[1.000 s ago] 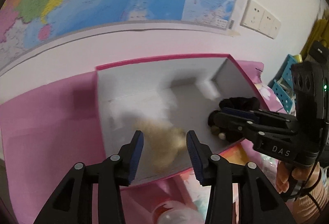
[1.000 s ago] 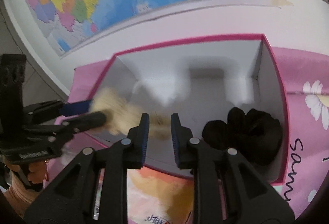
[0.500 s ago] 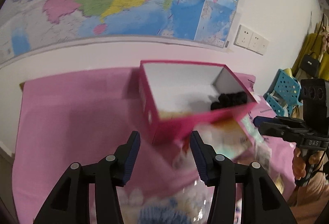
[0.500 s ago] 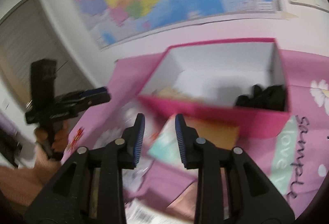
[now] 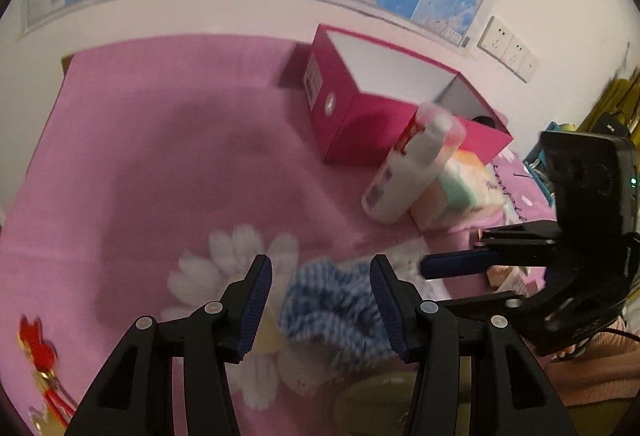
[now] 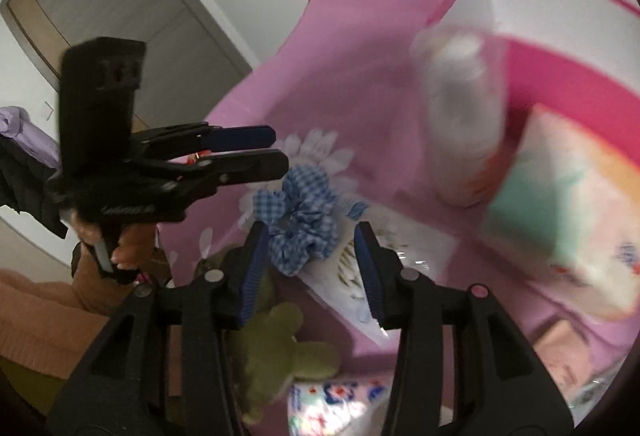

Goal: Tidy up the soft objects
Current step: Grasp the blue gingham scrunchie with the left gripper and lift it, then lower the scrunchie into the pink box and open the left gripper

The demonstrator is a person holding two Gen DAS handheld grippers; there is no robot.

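A blue-and-white checked scrunchie (image 5: 334, 306) lies on the pink cloth, between the open fingers of my left gripper (image 5: 320, 306). It also shows in the right wrist view (image 6: 300, 222), just ahead of my open right gripper (image 6: 308, 268). An olive plush toy (image 6: 280, 352) lies under the right gripper. The pink box (image 5: 360, 115) with a white inside stands at the back, with a black soft object (image 5: 484, 120) just visible in it. Both grippers hold nothing.
A white bottle (image 5: 412, 171) and a pastel tissue pack (image 5: 460, 183) lie in front of the box. A white patterned packet (image 6: 360, 268) lies under the scrunchie's right side. A wall map hangs behind. A door (image 6: 120, 15) is to the left.
Both grippers have pulled back from the pink box and come down over the checked scrunchie near the table's front. The right gripper has opened wider. The beige fluffy object stays in the box.
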